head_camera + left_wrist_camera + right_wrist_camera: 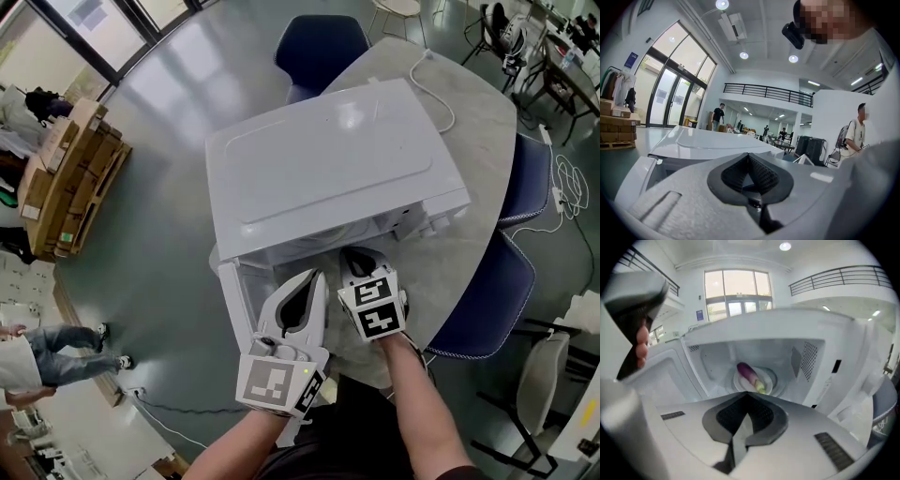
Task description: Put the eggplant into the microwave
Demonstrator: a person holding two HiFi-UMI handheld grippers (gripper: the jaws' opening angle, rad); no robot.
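A purple eggplant [748, 372] with a green stem lies on a white plate [771, 378] inside the open white microwave [328, 159]. The microwave door [233, 292] hangs open to the left. My right gripper [747, 393] is shut and holds nothing. It sits just outside the cavity, a little above and in front of the eggplant. In the head view the right gripper [354, 255] points into the opening. My left gripper [314, 277] is beside it, close to the door. The left gripper [749, 154] is shut and empty, looking over the microwave top.
The microwave stands on a round grey table [473, 112] with a white cable [441, 89] on it. Blue chairs [319, 47] stand around the table. Stacked boxes on pallets [70, 183] are on the floor at left, with a person [42, 352] near them.
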